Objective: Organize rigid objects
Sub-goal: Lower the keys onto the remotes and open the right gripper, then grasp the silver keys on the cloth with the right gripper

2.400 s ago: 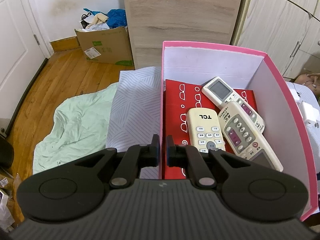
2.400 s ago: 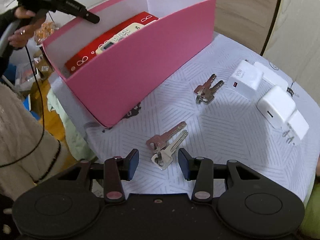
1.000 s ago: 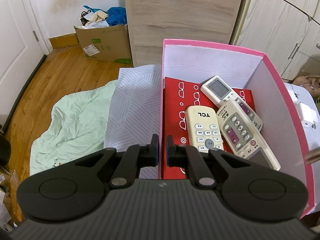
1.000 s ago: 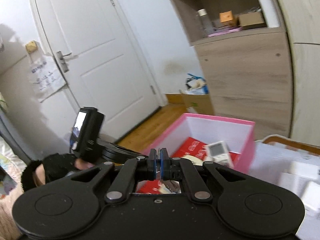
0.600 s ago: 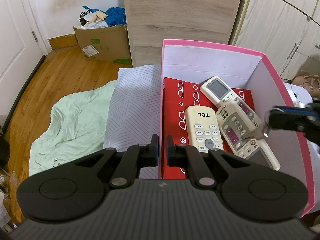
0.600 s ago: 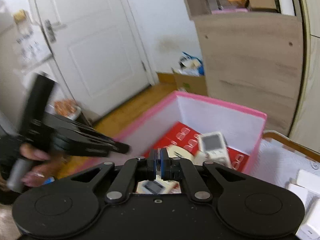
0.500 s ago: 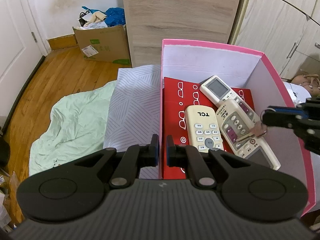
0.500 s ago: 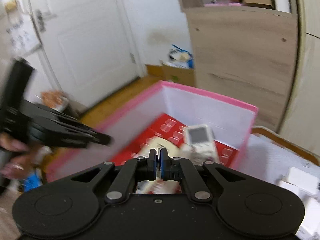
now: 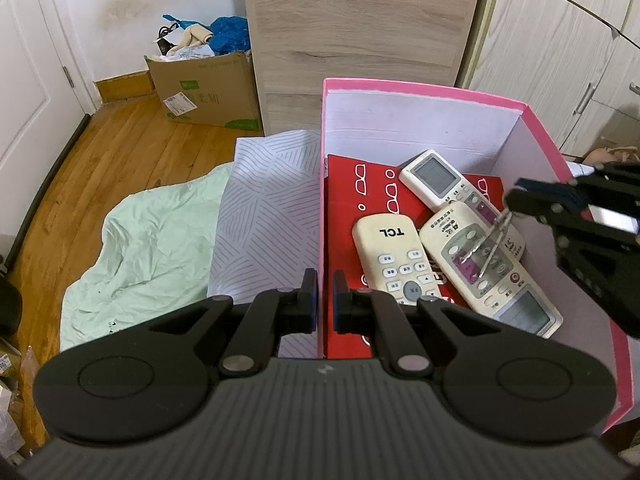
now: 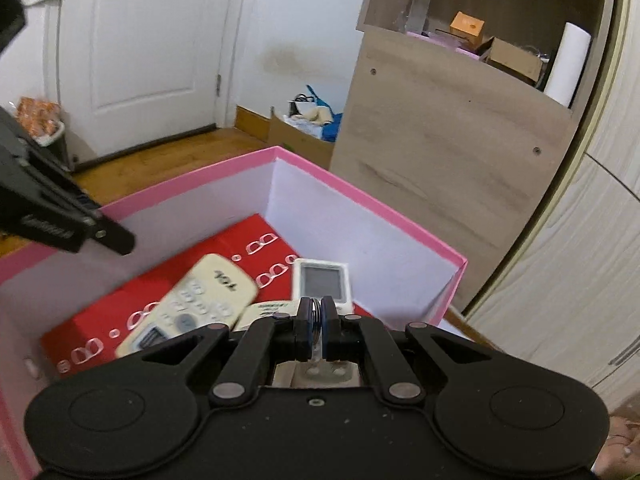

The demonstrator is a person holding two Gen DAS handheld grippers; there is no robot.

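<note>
Now right hand-held gripper (image 10: 316, 330) clamped on keys (image 9: 490, 242), dangling over remotes inside pink box (image 9: 420, 94).

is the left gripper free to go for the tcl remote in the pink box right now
Probably not as things stand. The left gripper is shut on the near wall of the pink box, so it would have to let go first. The TCL remote lies face up and uncovered just inside that wall.

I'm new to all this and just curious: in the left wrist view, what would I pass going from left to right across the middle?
White door → wooden floor → green sheet → patterned cloth → pink box → TCL remote → keys → right tool.
</note>
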